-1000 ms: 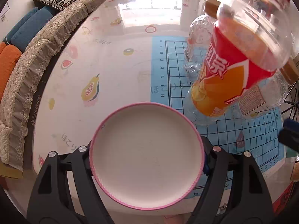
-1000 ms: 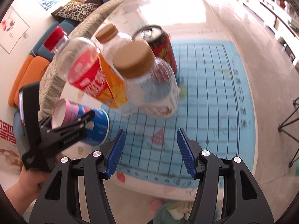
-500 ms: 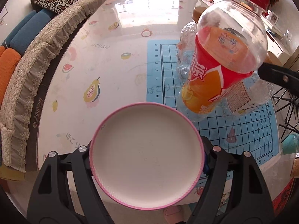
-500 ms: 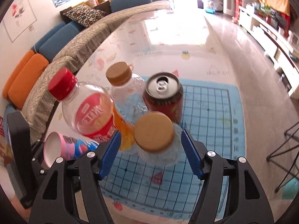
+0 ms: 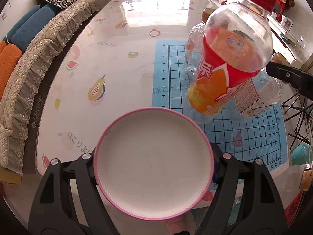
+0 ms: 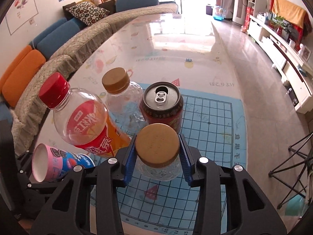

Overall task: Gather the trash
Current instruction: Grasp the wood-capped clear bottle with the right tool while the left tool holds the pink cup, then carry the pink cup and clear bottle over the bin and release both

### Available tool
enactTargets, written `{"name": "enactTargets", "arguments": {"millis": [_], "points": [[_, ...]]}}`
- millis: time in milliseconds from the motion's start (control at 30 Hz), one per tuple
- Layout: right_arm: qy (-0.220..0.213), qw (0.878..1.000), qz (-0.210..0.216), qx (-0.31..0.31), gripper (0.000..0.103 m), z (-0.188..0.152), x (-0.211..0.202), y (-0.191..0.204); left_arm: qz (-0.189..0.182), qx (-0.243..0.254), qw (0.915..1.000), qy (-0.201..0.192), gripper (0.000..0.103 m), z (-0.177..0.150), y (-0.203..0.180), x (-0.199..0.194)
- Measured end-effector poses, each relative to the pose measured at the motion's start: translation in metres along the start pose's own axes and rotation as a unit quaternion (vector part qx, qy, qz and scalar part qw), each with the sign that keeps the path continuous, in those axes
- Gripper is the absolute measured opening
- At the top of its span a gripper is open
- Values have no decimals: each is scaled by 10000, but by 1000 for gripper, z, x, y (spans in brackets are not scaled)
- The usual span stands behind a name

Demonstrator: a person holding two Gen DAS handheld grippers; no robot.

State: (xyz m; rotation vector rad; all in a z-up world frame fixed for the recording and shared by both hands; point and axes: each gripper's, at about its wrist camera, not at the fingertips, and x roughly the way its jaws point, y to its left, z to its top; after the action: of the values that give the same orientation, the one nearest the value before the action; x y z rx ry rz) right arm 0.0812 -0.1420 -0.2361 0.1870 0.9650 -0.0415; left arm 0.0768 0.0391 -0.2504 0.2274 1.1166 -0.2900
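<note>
Between the blue pads of the right gripper [image 6: 157, 157] stands a clear faceted bottle [image 6: 158, 168] with a tan cap, upright on the blue grid mat [image 6: 211, 129], its long axis vertical and pointing almost straight at the camera. Fingers [image 6: 128, 159] sit on either side of the shoulder just under the cap, close in; whether they are already pressing on the plastic or a hair short of it cannot be told from this angle. Just behind that bottle: a red drink can [image 6: 162, 105], opened, upright. Left of the can, a second clear bottle with tan cap [image 6: 123, 99]. Left again and nearer, an orange-and-red labelled bottle [image 6: 86, 121] with red cap, leaning to the left, seemingly empty. All four cluster tight on the mat, touching or nearly so. The left gripper [image 5: 153, 164] is clamped on a pink-rimmed paper cup [image 5: 153, 163], mouth facing the lens; the right view shows the same cup lying sideways in that gripper at lower left, blue printed side visible. Counter [image 5: 121, 62] carries a glossy fruit-print cover; sofa along its far left edge. Judgement: the right hand is the one placed for the tan-capped bottle, left hand already loaded. The lift wants to go straight up along the bottle's axis, since can and leaning bottle crowd it behind and to the left; any sideways drag risks toppling the leaner.
</note>
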Motion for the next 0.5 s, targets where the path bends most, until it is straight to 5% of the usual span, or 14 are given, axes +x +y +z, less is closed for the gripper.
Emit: {"name": "enactTargets", "arguments": {"millis": [500], "points": [[48, 9984, 483, 300, 41, -26, -54, -18, -18, -18, 10000, 21, 74, -11, -16, -28]]}}
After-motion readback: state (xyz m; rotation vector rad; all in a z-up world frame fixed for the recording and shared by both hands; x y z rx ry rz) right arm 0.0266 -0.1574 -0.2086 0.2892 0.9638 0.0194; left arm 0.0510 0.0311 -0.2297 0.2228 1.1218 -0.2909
